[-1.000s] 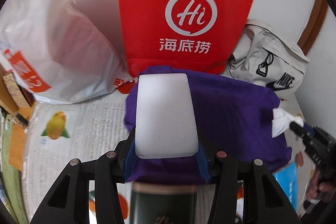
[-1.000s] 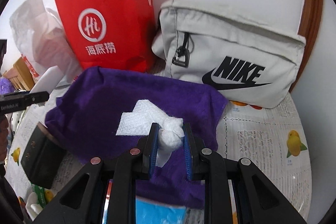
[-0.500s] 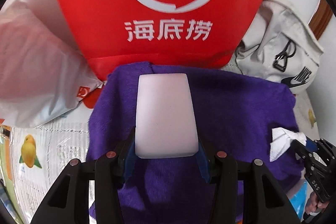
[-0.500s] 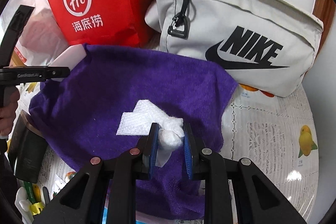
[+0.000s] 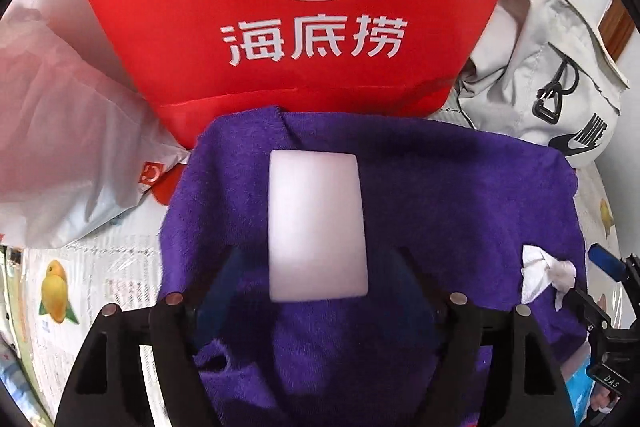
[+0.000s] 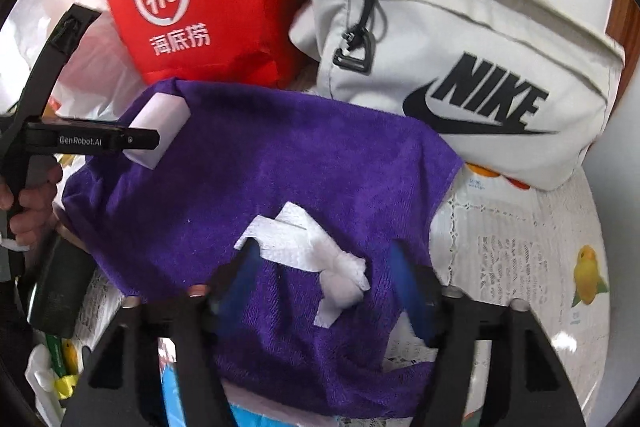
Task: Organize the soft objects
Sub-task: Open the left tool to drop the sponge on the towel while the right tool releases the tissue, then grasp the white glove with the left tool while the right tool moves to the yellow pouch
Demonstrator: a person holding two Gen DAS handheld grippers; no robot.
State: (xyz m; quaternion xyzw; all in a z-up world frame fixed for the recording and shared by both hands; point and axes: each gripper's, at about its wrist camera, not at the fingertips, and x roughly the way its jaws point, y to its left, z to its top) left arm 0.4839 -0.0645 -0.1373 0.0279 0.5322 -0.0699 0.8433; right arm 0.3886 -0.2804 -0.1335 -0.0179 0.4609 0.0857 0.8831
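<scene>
A purple towel (image 5: 460,203) is spread over the table. A white sponge block (image 5: 318,227) lies on it between the fingers of my left gripper (image 5: 316,279). The jaws are opening and the pads stand clear of the block's sides. In the right wrist view a crumpled white tissue (image 6: 308,251) rests on the towel (image 6: 280,155) between the blue pads of my right gripper (image 6: 322,279). These jaws are opening too and no longer press the tissue. The sponge (image 6: 160,131) shows at the towel's far left, beside the left gripper's finger (image 6: 92,141).
A red paper bag (image 5: 304,7) stands just behind the towel, with a white plastic bag (image 5: 60,155) to its left and a grey Nike bag (image 6: 480,67) to its right. A fruit-printed cloth (image 6: 540,267) covers the table. A dark box (image 6: 60,291) and a hand (image 6: 28,203) are at the left.
Both grippers went from shut to open, letting the sponge and the tissue rest on the towel. The left gripper moved closer to the red bag and lower.
</scene>
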